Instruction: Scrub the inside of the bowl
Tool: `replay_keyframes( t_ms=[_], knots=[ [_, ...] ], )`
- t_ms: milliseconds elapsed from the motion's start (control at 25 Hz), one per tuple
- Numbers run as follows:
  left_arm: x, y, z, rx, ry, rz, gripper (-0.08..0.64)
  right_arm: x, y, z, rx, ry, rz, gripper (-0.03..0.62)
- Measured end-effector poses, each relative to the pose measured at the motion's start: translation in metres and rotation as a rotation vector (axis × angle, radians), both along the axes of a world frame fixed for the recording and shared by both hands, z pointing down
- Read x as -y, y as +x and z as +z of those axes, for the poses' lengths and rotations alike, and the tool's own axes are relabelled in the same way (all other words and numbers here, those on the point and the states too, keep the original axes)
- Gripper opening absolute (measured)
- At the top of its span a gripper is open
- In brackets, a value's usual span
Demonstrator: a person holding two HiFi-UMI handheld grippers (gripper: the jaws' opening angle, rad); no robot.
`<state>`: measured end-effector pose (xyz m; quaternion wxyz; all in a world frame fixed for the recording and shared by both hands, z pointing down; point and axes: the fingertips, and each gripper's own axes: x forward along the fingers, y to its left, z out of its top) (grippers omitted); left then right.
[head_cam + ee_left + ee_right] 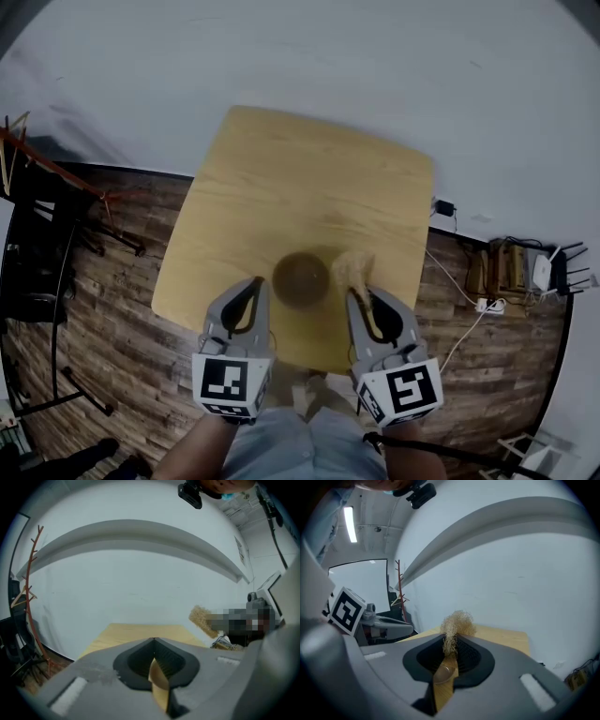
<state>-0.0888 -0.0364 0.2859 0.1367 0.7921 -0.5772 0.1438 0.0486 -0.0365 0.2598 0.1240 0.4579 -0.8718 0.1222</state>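
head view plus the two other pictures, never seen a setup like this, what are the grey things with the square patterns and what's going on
There is no robot here. A person wears a camera on the head and holds a grey two-jaw gripper in each hand. The cubes with square patterns are part of those grippers.

The head view looks steeply down from that head camera. The other two pictures come from a camera riding on each gripper and looking along its jaws.

On the wooden table stands a brown bowl. The right gripper is shut on a tuft of straw-coloured scrubber, which in the head view sits just right of the bowl. The left gripper is shut with nothing in it, on the bowl's other side.
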Motion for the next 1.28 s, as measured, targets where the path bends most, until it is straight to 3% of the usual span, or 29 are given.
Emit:
replay_keyframes(
  t_ms=[520,760,1280],
  knots=[
    [0.007,0.0,0.089,-0.134,-0.212,0.042,0.026,-0.01,-0.031,0.076,-0.02,-0.164,-0.024,0.051],
    [0.009,0.003,0.107,-0.161,-0.252,0.057,0.081,-0.012,-0.036,0.088,-0.017,-0.192,-0.022,0.051],
    [0.016,0.005,0.129,-0.165,-0.341,0.065,0.083,-0.009,-0.044,0.099,-0.026,-0.235,-0.044,0.051]
  ],
)
